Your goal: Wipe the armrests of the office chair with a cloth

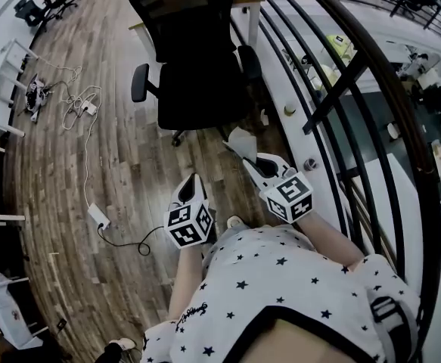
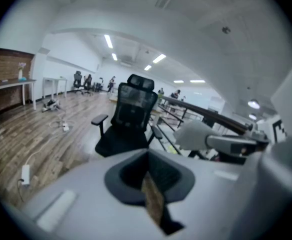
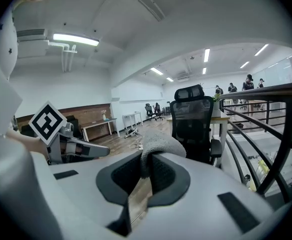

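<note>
Approach step, by my read: right gripper (image 1: 244, 156) clamps the cloth (image 1: 240, 141), left gripper (image 1: 193, 181) is closed on nothing. Chair (image 1: 197, 59) stands at twelve o'clock, well apart. Next call: carry the cloth to the one-o'clock armrest (image 1: 249, 60).

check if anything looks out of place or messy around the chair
Only the cables stand out: they sprawl in loose loops across the wood floor left of the chair, one running to a power strip. The chair itself stands upright.
</note>
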`<state>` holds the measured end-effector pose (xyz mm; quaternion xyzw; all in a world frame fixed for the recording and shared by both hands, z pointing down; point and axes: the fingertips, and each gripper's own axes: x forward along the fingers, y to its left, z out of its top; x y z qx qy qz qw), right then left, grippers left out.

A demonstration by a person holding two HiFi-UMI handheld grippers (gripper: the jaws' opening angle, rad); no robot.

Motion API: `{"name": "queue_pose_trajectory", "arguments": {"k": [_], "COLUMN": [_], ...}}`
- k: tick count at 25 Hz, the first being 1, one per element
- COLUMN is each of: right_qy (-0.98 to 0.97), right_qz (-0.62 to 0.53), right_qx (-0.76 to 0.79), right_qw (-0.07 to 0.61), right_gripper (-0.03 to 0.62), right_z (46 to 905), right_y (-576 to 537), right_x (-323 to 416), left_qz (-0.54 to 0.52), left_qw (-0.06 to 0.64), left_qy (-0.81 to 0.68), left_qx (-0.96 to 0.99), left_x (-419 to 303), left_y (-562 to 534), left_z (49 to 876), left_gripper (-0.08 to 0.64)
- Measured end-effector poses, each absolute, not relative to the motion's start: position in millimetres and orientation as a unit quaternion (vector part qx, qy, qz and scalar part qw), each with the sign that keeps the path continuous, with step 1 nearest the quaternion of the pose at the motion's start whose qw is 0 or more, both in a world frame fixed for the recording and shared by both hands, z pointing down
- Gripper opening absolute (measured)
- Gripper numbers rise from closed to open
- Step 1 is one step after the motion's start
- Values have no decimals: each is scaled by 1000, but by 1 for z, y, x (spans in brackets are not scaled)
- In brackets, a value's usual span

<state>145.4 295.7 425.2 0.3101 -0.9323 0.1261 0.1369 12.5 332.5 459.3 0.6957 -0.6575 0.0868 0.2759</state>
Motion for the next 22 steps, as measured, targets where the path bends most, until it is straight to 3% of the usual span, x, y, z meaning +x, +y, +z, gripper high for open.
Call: {"name": "queue_pose_trajectory", "arguments": {"k": [22], "right_qy": [-920], "right_qz": [144], "right_qx": [336], "right_qw": [138], "right_gripper": [29], "right_z": [427], "right_y": [265], "right_x": [116], "left_qz": [88], "left_qw": [289], "left_qy": [-636], "left_qx": [710], "left_x": [-16], "left_y": [296], "left_z": [468], "left_gripper": [6]}}
